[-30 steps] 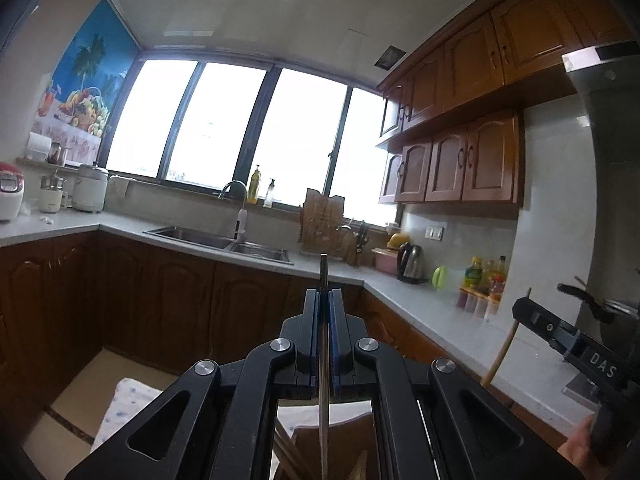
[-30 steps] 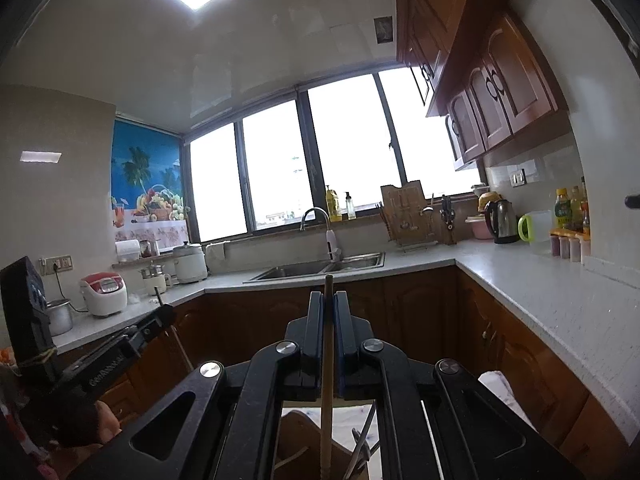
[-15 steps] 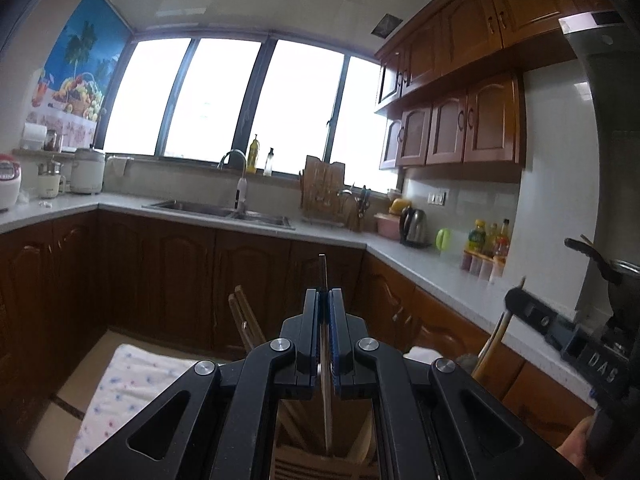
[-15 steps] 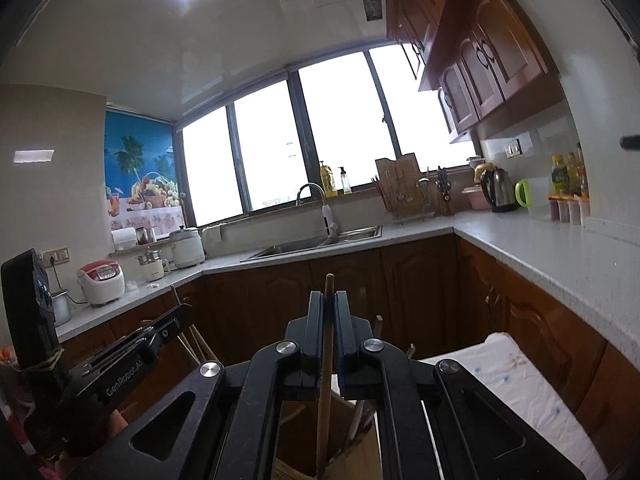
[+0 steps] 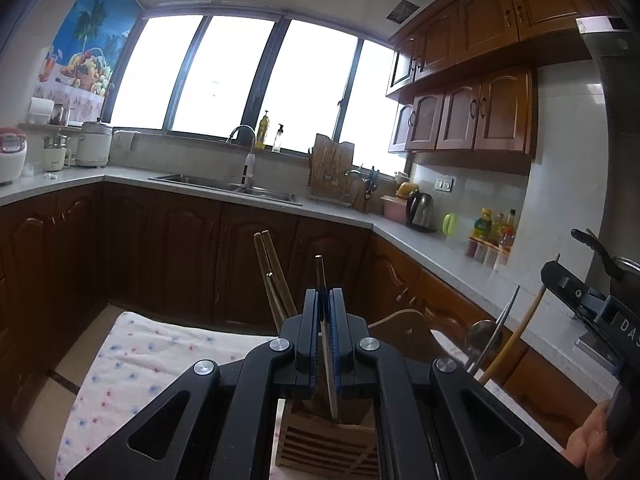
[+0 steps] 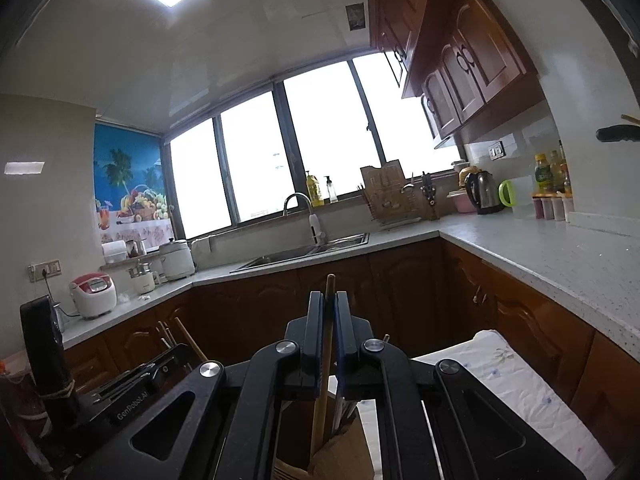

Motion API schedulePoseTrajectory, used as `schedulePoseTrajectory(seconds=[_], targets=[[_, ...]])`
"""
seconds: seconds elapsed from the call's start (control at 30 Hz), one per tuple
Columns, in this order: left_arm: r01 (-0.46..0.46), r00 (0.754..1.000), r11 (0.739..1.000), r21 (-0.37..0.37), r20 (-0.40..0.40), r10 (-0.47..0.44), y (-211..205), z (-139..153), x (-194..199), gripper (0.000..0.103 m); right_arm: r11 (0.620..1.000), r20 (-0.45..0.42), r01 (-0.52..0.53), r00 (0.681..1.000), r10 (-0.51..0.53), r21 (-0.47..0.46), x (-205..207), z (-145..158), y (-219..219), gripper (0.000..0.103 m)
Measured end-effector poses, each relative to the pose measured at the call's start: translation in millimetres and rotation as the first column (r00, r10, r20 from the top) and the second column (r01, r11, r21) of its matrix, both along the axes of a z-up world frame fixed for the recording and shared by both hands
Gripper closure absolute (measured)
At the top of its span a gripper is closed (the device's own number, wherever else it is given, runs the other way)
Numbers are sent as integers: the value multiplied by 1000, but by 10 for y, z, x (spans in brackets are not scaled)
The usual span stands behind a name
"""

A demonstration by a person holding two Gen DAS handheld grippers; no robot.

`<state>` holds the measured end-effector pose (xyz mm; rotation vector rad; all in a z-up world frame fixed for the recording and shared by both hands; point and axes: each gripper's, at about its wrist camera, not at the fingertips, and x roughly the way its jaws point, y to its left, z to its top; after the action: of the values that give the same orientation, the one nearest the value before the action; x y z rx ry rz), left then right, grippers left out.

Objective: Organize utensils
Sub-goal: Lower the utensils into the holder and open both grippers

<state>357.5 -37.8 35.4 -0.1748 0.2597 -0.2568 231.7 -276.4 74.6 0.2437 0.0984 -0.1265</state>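
Observation:
In the left wrist view my left gripper (image 5: 323, 294) is shut on a thin metal utensil (image 5: 320, 276). The utensil stands upright with its lower end inside a slatted wooden utensil holder (image 5: 320, 444). Wooden chopsticks (image 5: 272, 276) and a metal spoon (image 5: 482, 334) also stick up from around the holder. At the right edge, the right gripper (image 5: 560, 280) holds a wooden stick (image 5: 516, 336). In the right wrist view my right gripper (image 6: 329, 296) is shut on that wooden stick (image 6: 326, 344), whose lower end reaches into the holder (image 6: 340, 452).
The holder stands on a flower-print cloth (image 5: 160, 356). Dark wooden cabinets carry an L-shaped grey counter (image 6: 540, 256) with a sink (image 5: 224, 184), a kettle (image 5: 420, 206), bottles (image 5: 492, 226) and a rice cooker (image 6: 92, 294). A person's hand (image 5: 592, 448) shows at the lower right.
Both views have tipped downward, so the holder and the cloth now show more fully. The right gripper has sunk with its wooden stick, and both held utensils now reach into the holder.

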Motion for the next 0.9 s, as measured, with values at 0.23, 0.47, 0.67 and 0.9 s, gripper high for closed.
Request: schedulePoseTrajectory(seconds=[0.23,0.47,0.67,0.9], targets=[[3,1000,1000,-3,-18,-3,18,23,41,99,1000,-16,-1,1000,1,1,44,10,-10,98],[12,999,1000,9,-38,-12,15,82,89,99,997,-64,10,998,-6,74,81,-63,-170,98],[9,999,1000,16,-38,-9,31,65,90,99,996,-83,8,997,-1,84,96,-164,-155,98],[8,999,1000,13,-49,-7,41,78,103,99,996,-101,2,995,7,89,119,-134,-169,94]])
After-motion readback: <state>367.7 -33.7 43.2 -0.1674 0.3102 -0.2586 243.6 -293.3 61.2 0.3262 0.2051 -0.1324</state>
